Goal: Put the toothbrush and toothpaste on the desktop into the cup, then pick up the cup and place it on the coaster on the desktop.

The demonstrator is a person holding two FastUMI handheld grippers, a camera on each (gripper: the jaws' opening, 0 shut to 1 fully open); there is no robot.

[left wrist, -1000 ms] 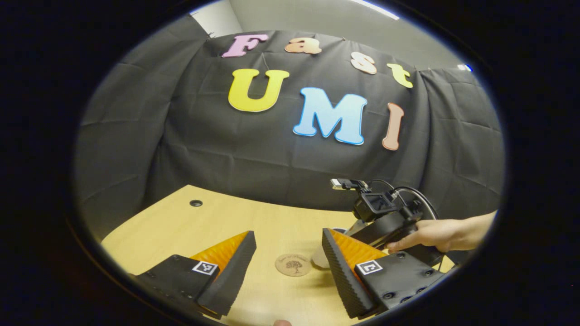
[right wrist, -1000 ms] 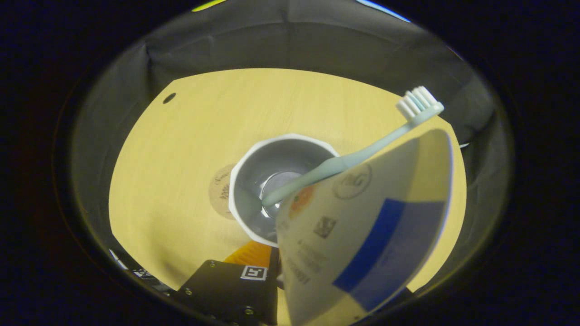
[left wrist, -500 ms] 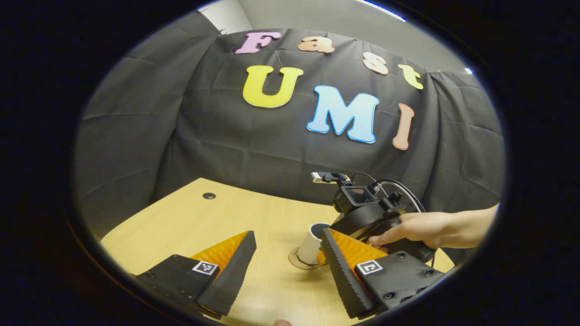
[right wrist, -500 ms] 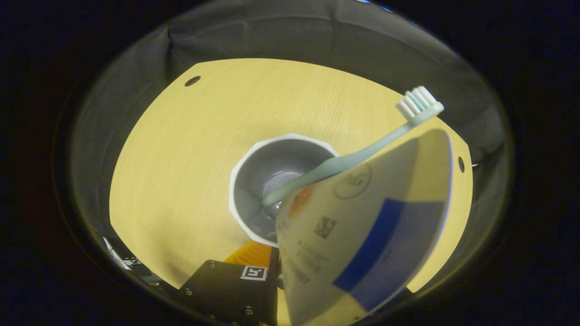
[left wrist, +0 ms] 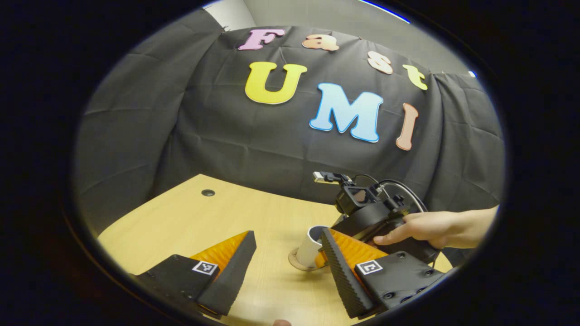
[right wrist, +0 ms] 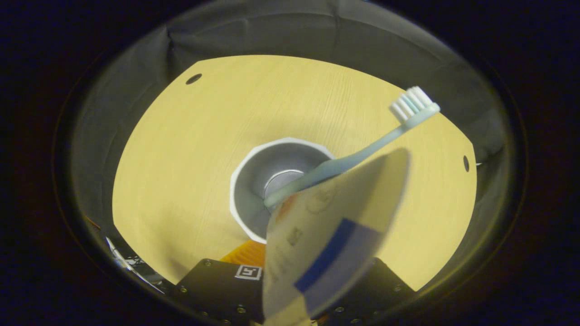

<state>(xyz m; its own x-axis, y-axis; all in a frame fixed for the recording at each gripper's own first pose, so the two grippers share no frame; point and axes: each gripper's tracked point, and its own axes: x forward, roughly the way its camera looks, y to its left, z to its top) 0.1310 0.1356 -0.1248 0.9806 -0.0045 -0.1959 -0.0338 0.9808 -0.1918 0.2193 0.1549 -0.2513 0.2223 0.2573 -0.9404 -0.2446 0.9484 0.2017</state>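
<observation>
- The white cup [left wrist: 311, 246] is the landmark here, standing upright on the wooden desktop [left wrist: 253, 222], and in the left gripper view a round brown disc peeks out under its base: that reads as the coaster [left wrist: 295, 262], with the cup on it.
- Looking straight down into the cup [right wrist: 272, 181] from the right gripper view: the toothbrush [right wrist: 353, 149] is inside, handle end at the cup's bottom, long axis leaning up and out over the rim, bristles well clear of the cup.
- The toothpaste [right wrist: 326, 235] tube is in there too, its flat crimped end fanning up toward the camera, close over the near side of the rim.
- The right gripper [left wrist: 376, 222], in a person's hand [left wrist: 430, 228], sits right at the cup, on the far side from the left gripper's camera. Its fingers hug the cup's near wall in its own view, but the tube hides the contact, so I can't tell whether they clamp or have let go.
- The left gripper [left wrist: 285, 267] hangs back, short of the cup, fingers spread wide and holding nothing.
- The relation that matters: the cup lies directly between and ahead of the right fingers, so the right hand is the nearer one. My read is that the placing is all but done; the release should be a straight pull away from the cup, because that leaning tube sits just above the fingers and could snag.
</observation>
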